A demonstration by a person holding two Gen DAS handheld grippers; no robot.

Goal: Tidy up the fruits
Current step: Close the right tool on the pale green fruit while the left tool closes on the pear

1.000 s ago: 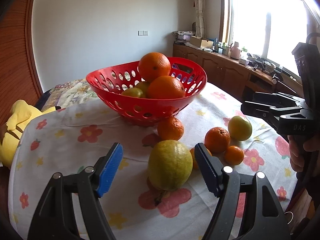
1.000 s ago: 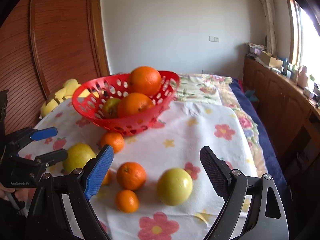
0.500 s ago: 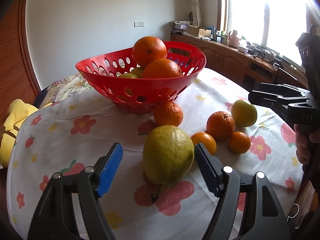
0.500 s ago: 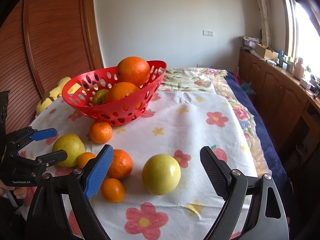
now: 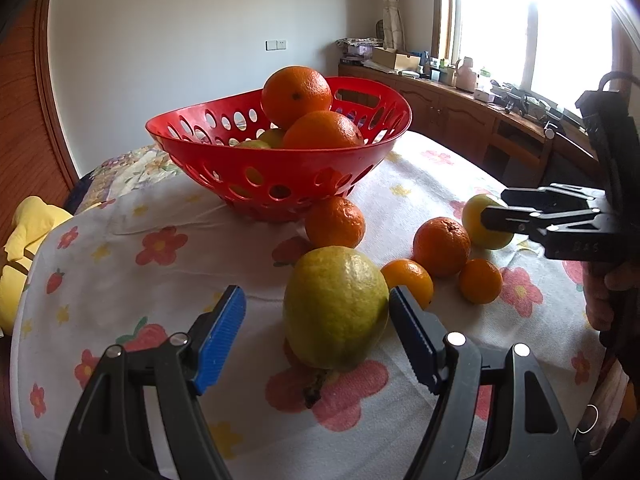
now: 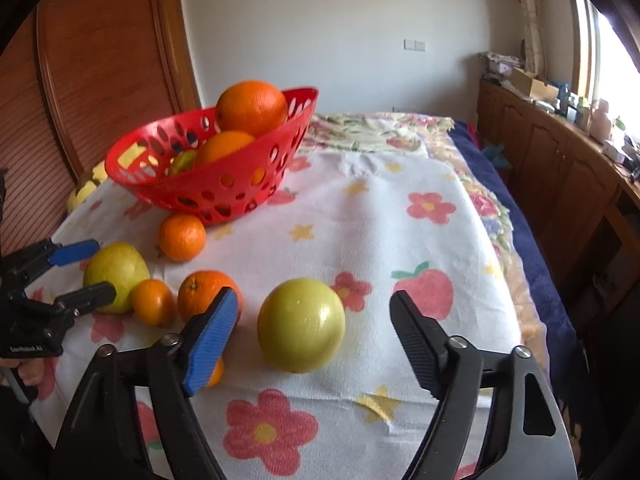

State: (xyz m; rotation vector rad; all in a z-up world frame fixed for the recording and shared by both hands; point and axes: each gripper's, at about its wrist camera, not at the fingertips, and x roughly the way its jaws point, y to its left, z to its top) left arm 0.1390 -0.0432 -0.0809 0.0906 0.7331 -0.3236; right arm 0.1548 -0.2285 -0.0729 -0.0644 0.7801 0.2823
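A red basket (image 5: 224,142) with oranges and green fruit stands at the back of the flowered cloth; it also shows in the right wrist view (image 6: 160,192). My left gripper (image 5: 316,328) is open around a big yellow-green fruit (image 5: 334,306), its right finger close beside it. My right gripper (image 6: 312,340) is open around a round yellow fruit (image 6: 301,330), not touching. Loose oranges (image 5: 440,246) (image 5: 335,222) (image 5: 480,280) lie between the two fruits. The right gripper shows from the side in the left view (image 5: 496,212), the left one in the right view (image 6: 88,272).
A yellow soft toy (image 5: 24,240) lies at the cloth's left edge. A wooden sideboard (image 6: 560,168) with clutter runs along the window wall on the right. The cloth's right edge (image 6: 516,280) drops to a dark blue cover.
Both grippers have moved forward and lower toward their fruits. The yellow-green fruit and the round yellow fruit now sit between the open fingers.
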